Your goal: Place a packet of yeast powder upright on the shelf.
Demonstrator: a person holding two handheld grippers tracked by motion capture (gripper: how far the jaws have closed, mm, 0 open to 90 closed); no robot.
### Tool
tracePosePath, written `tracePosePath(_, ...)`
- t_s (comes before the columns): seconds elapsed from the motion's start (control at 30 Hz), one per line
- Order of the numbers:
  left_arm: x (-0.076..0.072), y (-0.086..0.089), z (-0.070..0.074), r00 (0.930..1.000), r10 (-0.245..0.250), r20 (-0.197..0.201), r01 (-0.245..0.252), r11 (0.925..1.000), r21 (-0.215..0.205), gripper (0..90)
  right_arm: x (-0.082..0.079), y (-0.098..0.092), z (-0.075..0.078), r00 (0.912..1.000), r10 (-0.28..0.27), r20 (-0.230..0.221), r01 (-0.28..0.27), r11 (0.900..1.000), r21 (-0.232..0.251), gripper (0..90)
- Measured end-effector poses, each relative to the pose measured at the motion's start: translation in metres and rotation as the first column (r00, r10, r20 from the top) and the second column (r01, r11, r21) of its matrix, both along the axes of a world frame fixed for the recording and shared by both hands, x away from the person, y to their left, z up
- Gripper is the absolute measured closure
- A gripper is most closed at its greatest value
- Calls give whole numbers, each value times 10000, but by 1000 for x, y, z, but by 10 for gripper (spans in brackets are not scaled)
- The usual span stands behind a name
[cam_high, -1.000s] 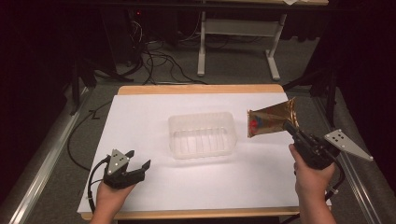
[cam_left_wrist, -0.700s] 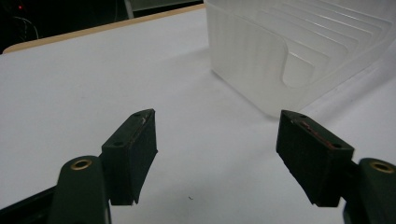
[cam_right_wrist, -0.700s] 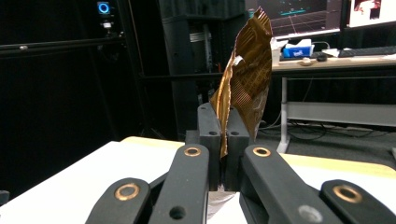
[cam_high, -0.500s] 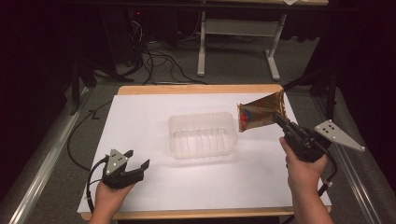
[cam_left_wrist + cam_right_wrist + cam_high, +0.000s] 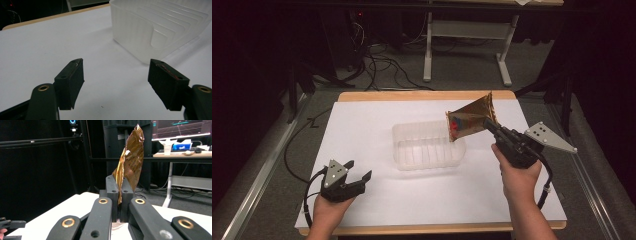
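High view puts the right hand-held gripper (image 5: pixel 486 121) clenched on one corner of a gold foil snack bag (image 5: pixel 468 119), hanging over the right end of the clear plastic tub (image 5: pixel 428 146) at mid-surface. I judge the bag light, crinkly and slippery, so I pinch its flat sealed edge. My left hand-held gripper (image 5: pixel 357 175) rests released near the front left corner. White surface (image 5: pixel 362 125); dark room, cables behind.
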State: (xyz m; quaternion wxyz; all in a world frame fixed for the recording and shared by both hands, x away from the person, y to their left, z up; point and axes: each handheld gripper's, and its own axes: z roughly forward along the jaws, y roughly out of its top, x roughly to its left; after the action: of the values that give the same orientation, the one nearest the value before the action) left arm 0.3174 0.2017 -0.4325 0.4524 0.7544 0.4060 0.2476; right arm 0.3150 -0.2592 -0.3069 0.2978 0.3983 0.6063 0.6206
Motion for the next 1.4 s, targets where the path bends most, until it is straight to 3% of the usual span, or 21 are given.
tracePosePath(0.57, 0, 1, 1, 10000, 12, 60, -12, 10000, -32, 295, 8, 22, -6, 9991, 339, -237, -345, 9991, -242, 900)
tracePosePath(1.4, -1, 2, 2, 9999, 35, 122, -34, 10000, -82, 295, 12, 30, -25, 9966, 331, -757, -378, 9975, -605, 900)
